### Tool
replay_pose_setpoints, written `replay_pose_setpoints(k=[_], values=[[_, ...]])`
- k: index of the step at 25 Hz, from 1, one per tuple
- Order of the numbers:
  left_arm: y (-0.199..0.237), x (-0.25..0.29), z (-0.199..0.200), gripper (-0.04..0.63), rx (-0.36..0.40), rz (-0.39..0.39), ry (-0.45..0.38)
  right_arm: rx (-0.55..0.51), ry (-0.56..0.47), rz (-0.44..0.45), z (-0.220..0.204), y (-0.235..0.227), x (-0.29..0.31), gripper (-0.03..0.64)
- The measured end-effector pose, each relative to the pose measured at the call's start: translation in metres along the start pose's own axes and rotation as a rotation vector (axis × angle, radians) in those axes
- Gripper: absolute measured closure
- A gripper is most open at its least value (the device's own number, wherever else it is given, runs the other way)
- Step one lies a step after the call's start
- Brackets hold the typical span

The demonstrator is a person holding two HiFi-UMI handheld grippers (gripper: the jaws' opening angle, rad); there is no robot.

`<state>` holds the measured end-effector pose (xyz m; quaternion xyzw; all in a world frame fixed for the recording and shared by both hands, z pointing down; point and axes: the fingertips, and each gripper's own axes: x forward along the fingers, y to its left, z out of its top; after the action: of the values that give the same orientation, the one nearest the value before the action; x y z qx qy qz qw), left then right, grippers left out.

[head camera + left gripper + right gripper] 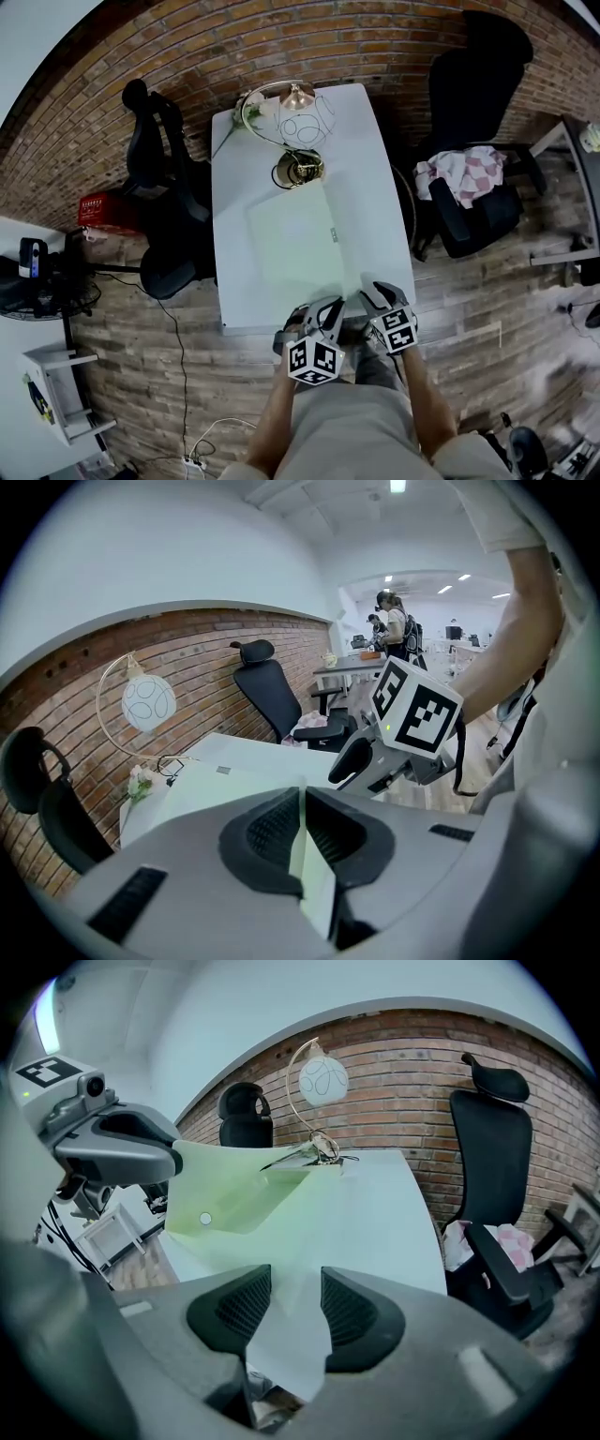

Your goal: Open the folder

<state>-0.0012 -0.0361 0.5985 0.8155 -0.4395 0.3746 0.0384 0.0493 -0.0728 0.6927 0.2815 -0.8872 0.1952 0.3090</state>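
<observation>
Holding the green folder (pixel 292 242) by its raised flap: left tongs (pixel 302 803).

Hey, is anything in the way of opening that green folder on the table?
Nothing visible. The left gripper is shut on the folder cover, and the right gripper has the near edge between its open jaws. The lamp stands just past the far edge.

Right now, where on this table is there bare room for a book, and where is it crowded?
Free: the table strip between folder and right edge, and the far right corner beside the lamp. Crowded: lamp and flowers at the far left; left gripper and right gripper at the folder's near edge.
</observation>
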Motion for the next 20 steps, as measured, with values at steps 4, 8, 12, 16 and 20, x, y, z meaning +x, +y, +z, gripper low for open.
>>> replay_pose_setpoints(k=[4,8,12,16,20], values=[[0.005,-0.010,-0.001,0.578,-0.027,0.038,-0.012,-0.005,0.001,0.002,-0.001,-0.001,0.002,0.446],[0.009,-0.019,-0.001,0.580,-0.055,0.084,-0.022,-0.020,0.007,0.009,-0.003,-0.002,0.003,0.446],[0.014,-0.029,0.000,0.583,-0.087,0.133,-0.033,-0.040,0.017,0.013,-0.004,-0.004,0.002,0.446],[0.020,-0.041,-0.002,0.584,-0.122,0.182,-0.040,-0.055,0.019,0.022,-0.003,-0.003,0.004,0.446],[0.023,-0.052,-0.005,0.586,-0.154,0.226,-0.042,-0.066,0.025,0.031,-0.004,-0.002,0.005,0.446]])
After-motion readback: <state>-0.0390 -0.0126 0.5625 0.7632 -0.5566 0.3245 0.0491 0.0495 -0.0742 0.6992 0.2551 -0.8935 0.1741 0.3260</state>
